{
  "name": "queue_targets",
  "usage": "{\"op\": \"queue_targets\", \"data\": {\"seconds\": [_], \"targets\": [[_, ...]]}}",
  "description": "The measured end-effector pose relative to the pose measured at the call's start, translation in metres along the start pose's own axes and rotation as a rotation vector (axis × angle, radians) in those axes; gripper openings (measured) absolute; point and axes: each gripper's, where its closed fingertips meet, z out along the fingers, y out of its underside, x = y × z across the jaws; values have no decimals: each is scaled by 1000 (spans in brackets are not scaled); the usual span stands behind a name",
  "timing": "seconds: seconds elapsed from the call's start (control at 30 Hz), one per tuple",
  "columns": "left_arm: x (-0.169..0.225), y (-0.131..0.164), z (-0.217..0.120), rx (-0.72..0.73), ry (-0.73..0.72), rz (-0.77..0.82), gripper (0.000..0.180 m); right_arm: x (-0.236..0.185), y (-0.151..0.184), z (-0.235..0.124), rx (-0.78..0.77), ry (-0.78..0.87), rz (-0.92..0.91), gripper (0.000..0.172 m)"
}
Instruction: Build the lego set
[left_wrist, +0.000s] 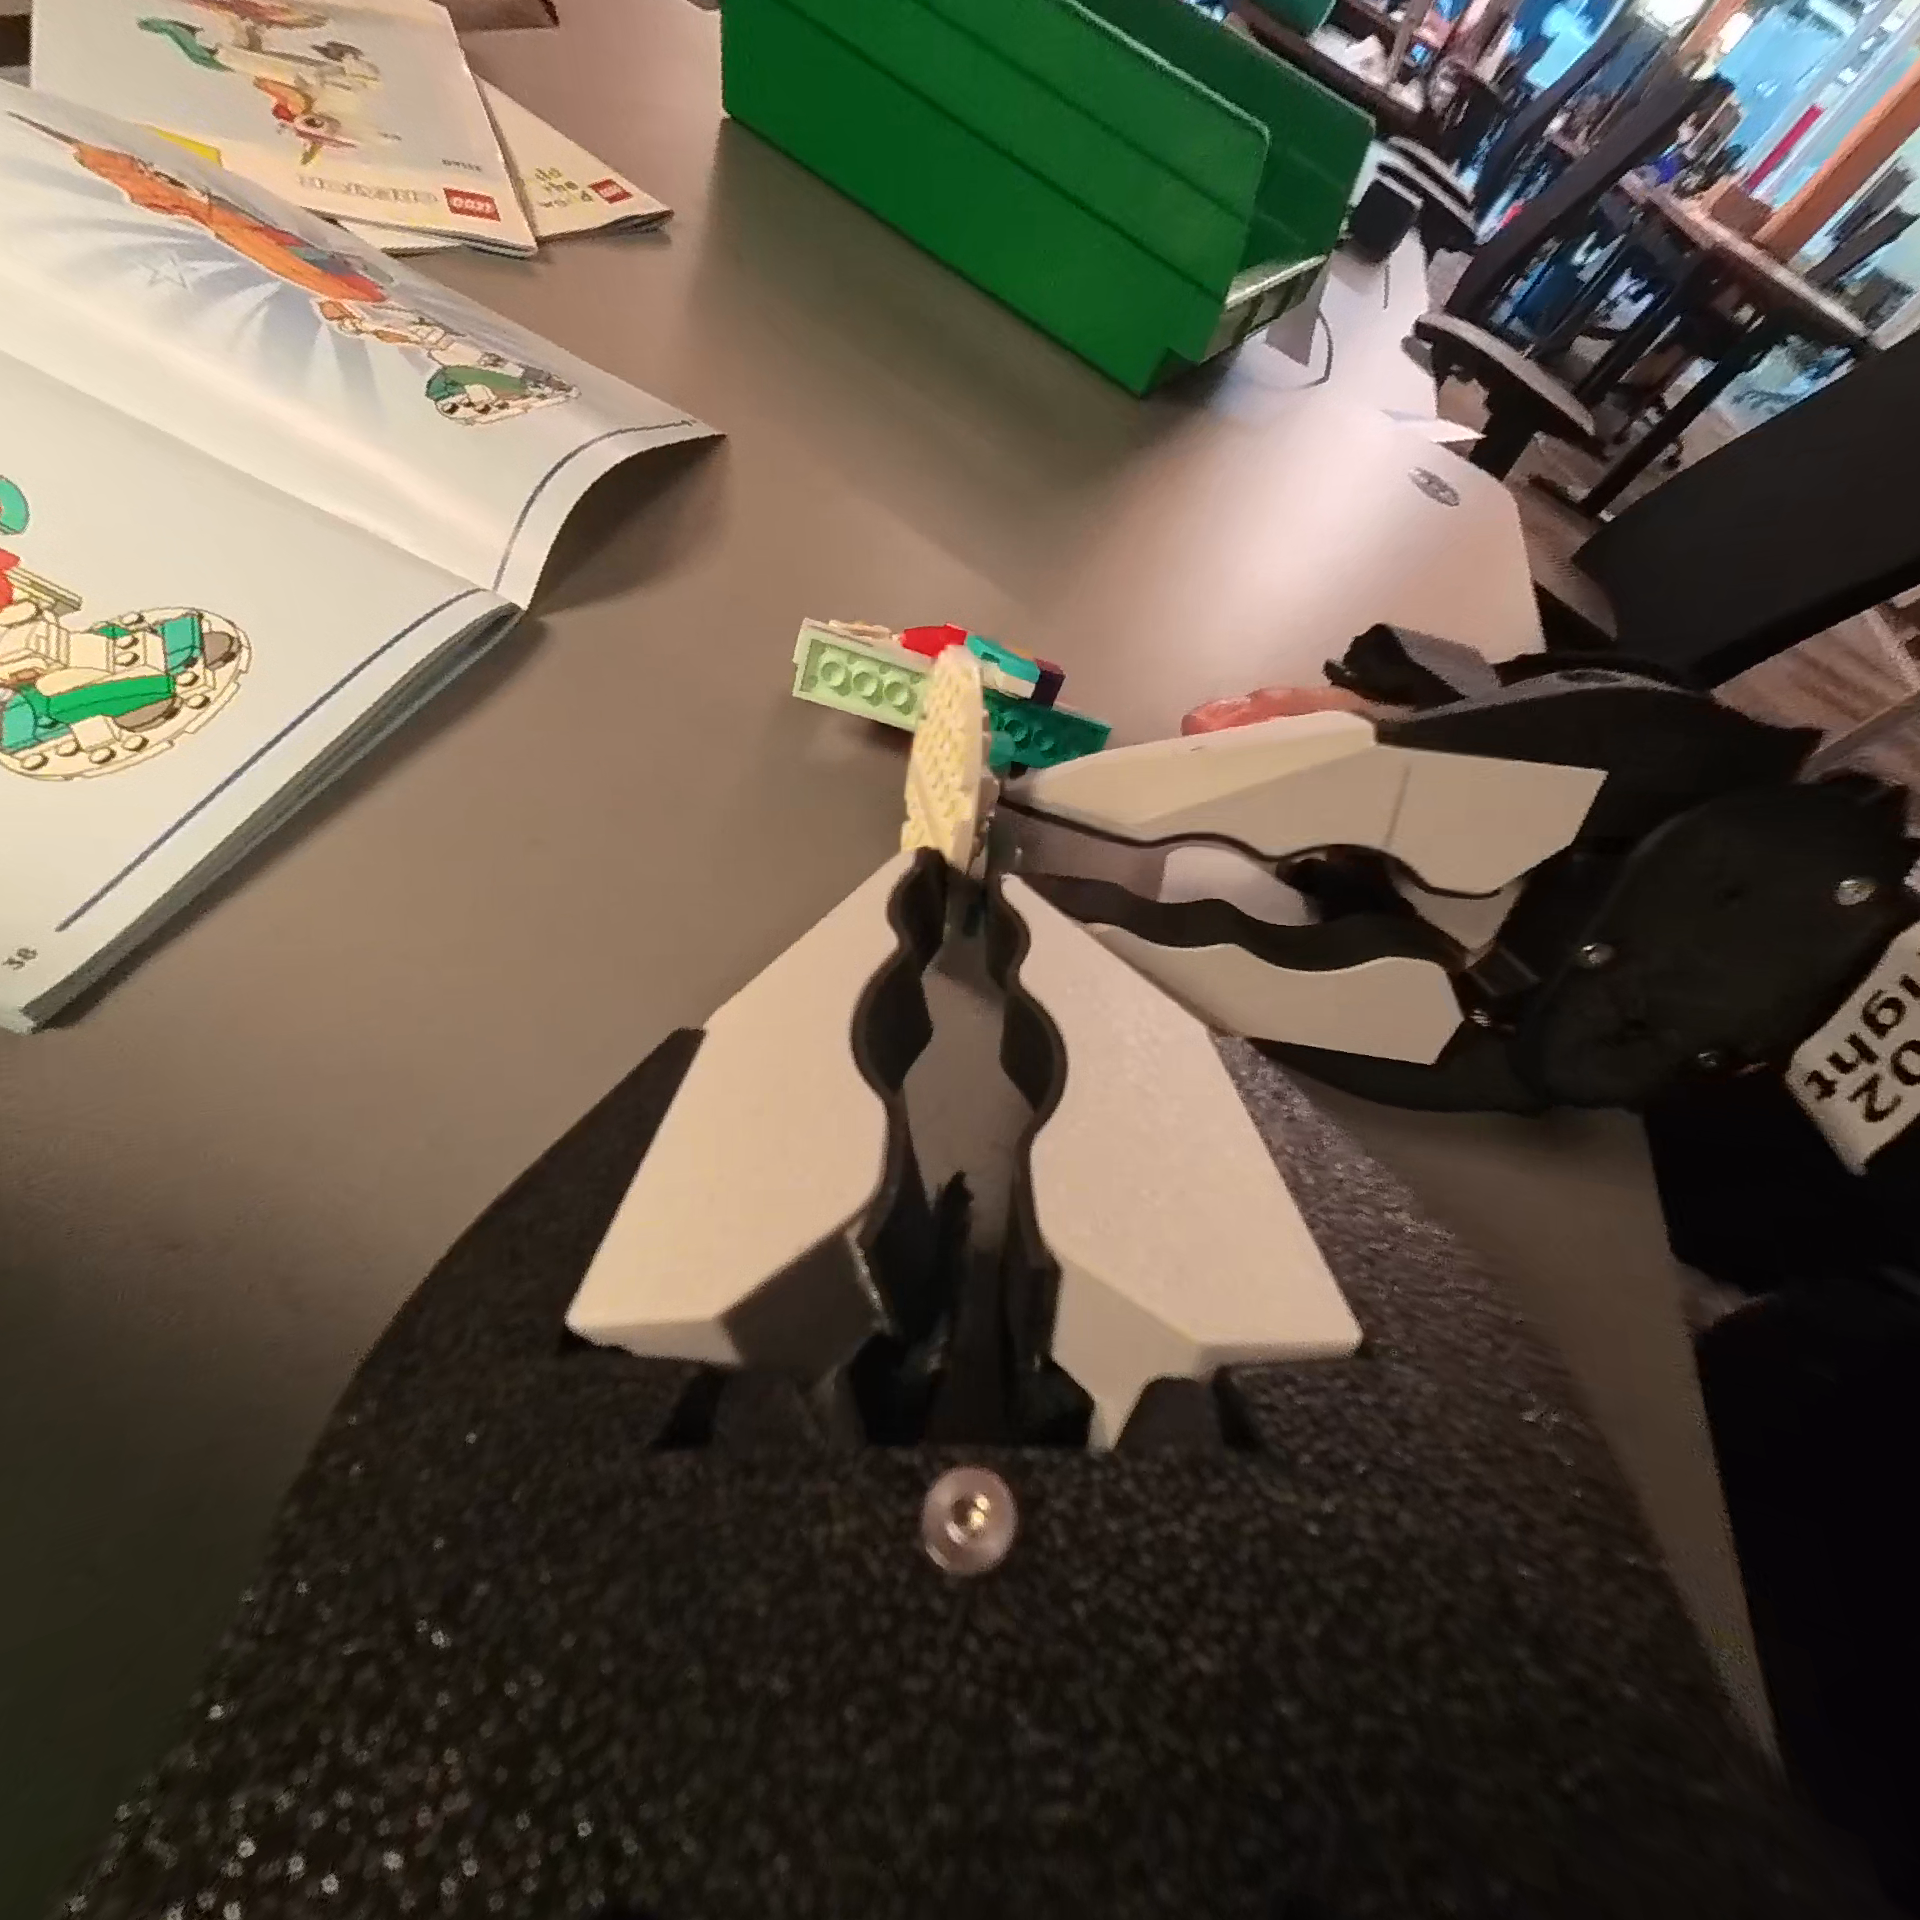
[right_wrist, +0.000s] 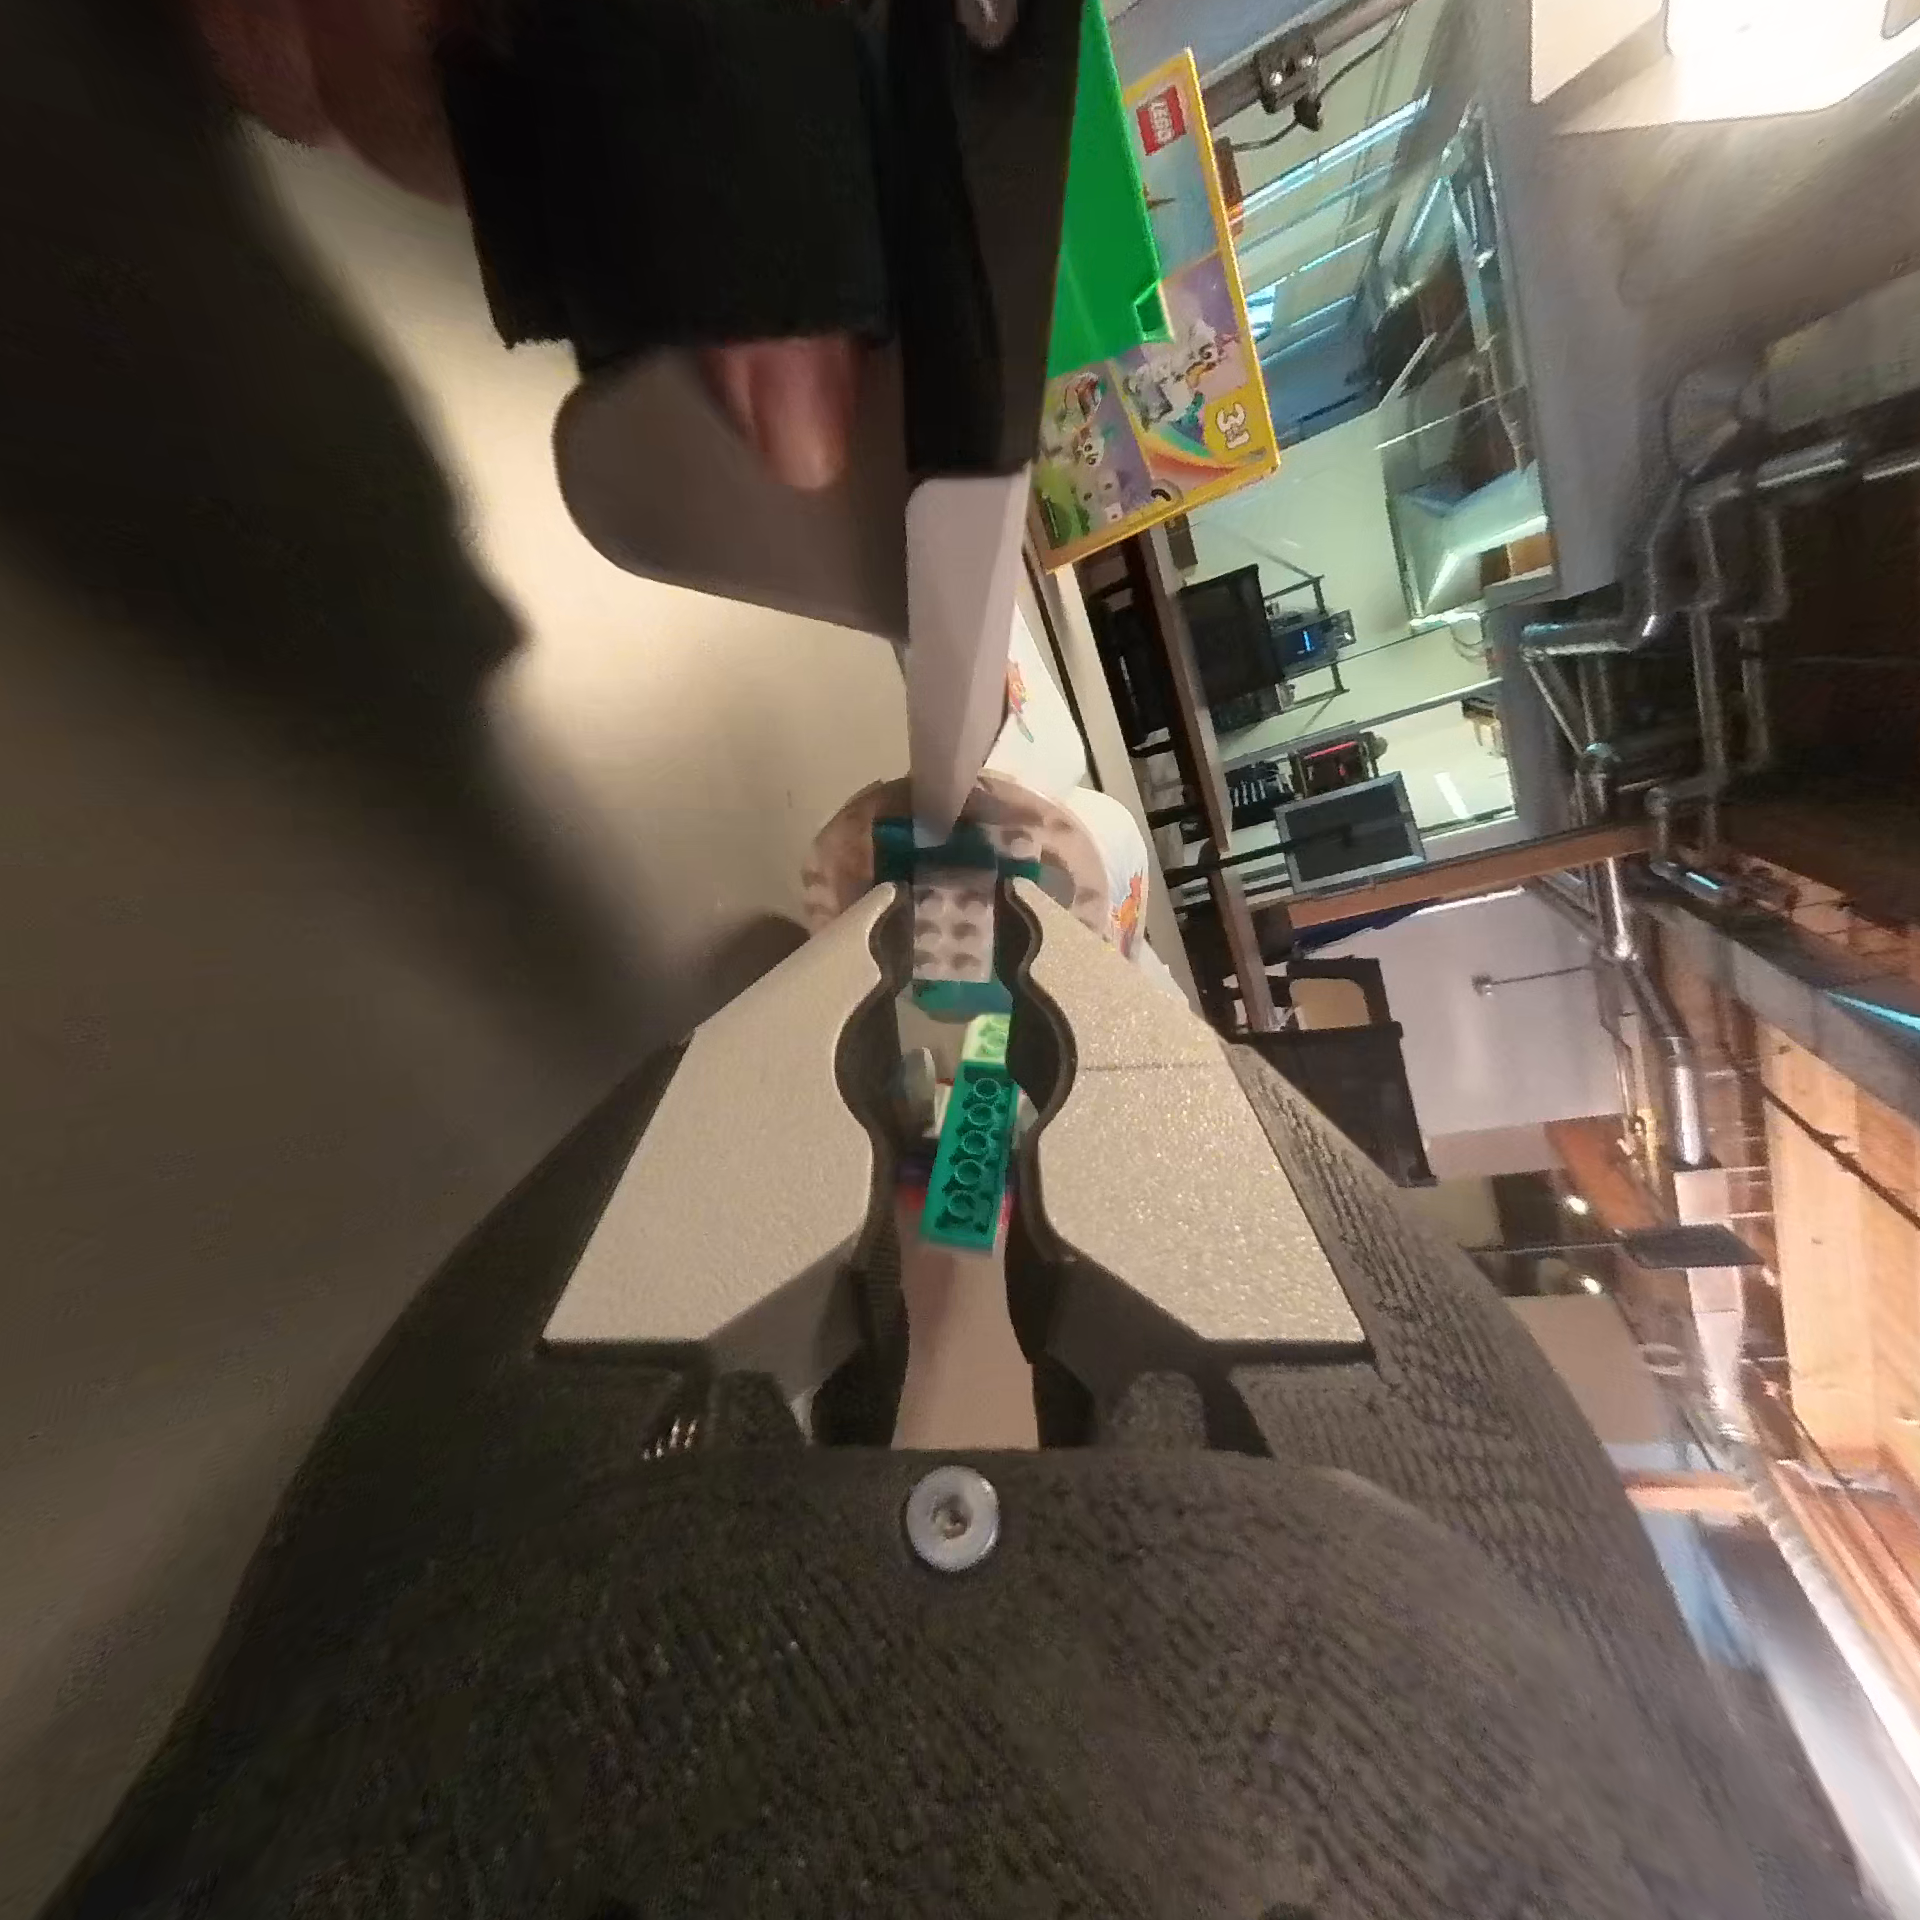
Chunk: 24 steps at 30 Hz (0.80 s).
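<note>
Your left claw (left_wrist: 951, 868) is closed down to a narrow slit on the lower edge of a cream studded plate (left_wrist: 948, 753), which stands on edge above the fingertips. Your right claw (left_wrist: 1003, 816) comes in from the right and meets the same small brick model; in its own view its fingers (right_wrist: 1049, 940) sit against the sides of a pale studded brick (right_wrist: 951, 930) with teal pieces at either end, so both claws have hold of one assembly. Just behind it on the grey-brown tabletop (left_wrist: 644, 790) lies a small heap of loose bricks (left_wrist: 935, 686): a mint-green one, a darker green one, and red, teal, white and purple bits. To your left an instruction booklet (left_wrist: 260, 540) lies open with its page curling up, and two thinner leaflets (left_wrist: 416, 156) rest beyond it. A green plastic bin (left_wrist: 1039, 177) stands on the far part of the tabletop; in the right wrist view a yellow-edged toy box (right_wrist: 1164, 343) shows past it. Beyond the tabletop's edge the room opens out to dark chairs (left_wrist: 1538, 343) and other tables, bright windows, and, in the right wrist view, metal piping (right_wrist: 1683, 675) against a brick wall.
</note>
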Motion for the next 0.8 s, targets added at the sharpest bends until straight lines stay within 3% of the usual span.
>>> {"op": "queue_targets", "data": {"seconds": [0.03, 0.6, 0.63, 0.67, 0.7, 0.77, 0.8], "targets": [[0, 0, 0, 0, -10, 11, 5, 0, 0, -1, 1, 5, -13, 13], [9, 2, 10, -29, -69, 146, 5, 0, 8, -12, -13, 40, -178, 13], [5, 2, 9, -24, -101, 149, 5, 0, 7, -13, -3, 41, -185, 13], [-21, -2, 1, -22, -262, 197, 4, -1, 2, -18, 27, 42, -186, 13], [-37, -3, -6, -29, -325, 217, 4, -1, -4, -23, 56, 47, -182, 12], [-21, -10, -7, 61, -167, 44, 3, -4, -4, -27, 69, 51, -197, 12], [-17, -7, -5, 39, -184, 82, 4, -2, -5, -27, 80, 54, -181, 13]]}}
